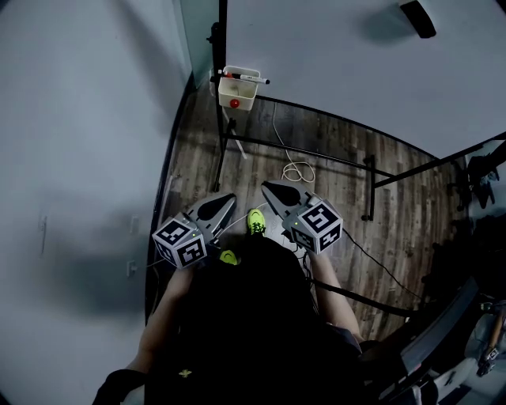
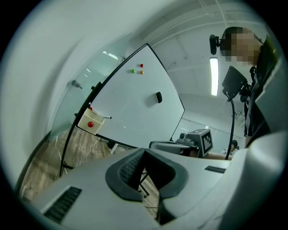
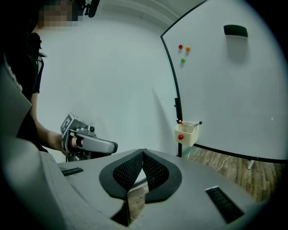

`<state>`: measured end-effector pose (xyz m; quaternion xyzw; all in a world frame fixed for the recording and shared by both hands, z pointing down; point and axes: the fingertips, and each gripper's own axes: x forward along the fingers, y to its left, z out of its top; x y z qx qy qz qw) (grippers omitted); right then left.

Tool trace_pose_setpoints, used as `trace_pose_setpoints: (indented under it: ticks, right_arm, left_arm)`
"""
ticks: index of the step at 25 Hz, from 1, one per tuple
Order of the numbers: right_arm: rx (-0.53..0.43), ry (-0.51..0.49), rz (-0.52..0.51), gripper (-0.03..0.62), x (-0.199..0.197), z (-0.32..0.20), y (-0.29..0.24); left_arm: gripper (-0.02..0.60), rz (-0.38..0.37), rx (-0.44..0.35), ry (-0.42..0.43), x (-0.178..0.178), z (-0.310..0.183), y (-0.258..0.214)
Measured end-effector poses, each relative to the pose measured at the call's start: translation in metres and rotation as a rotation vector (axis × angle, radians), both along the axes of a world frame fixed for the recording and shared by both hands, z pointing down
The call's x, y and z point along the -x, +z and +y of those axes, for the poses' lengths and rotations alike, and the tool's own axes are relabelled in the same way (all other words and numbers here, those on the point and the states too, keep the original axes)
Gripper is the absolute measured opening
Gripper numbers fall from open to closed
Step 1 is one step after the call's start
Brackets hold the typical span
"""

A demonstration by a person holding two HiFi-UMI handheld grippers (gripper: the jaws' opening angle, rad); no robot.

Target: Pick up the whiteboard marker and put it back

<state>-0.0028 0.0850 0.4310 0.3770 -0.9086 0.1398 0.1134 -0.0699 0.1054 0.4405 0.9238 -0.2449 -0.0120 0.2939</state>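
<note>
A whiteboard marker point(image 1: 247, 77) point(image 2: 104, 117) point(image 3: 195, 122) lies across the top of a cream holder box point(image 1: 237, 93) point(image 2: 89, 122) point(image 3: 186, 134). The box has a red dot on its front and hangs at the lower corner of the whiteboard point(image 1: 356, 55) point(image 2: 135, 103) point(image 3: 225, 90). My left gripper point(image 1: 229, 198) point(image 2: 144, 150) point(image 3: 110, 146) and right gripper point(image 1: 266, 187) point(image 3: 143, 152) point(image 2: 166, 144) hover side by side over the floor. They are well short of the box and point toward it. Both have their jaws shut with nothing between them.
The board's black stand legs point(image 1: 225, 142) and a white cable point(image 1: 296, 170) cross the wood floor between me and the box. A black eraser point(image 1: 417, 17) point(image 3: 235, 30) and small magnets point(image 2: 137, 69) point(image 3: 182, 51) sit on the board. A wall stands at the left, dark equipment point(image 1: 474, 182) at the right.
</note>
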Motion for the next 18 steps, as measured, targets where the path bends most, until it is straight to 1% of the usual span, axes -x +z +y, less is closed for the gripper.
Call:
trace_pose_setpoints:
  ticks: [8, 18]
  right_arm:
    - [0.031, -0.043, -0.007, 0.001, -0.015, -0.051, 0.009]
    - [0.037, -0.081, -0.017, 0.002, -0.044, -0.109, 0.016]
  left_arm:
    - [0.021, -0.02, 0.027, -0.013, -0.024, -0.044, 0.005]
    - [0.021, -0.042, 0.058, -0.058, -0.055, -0.092, 0.016]
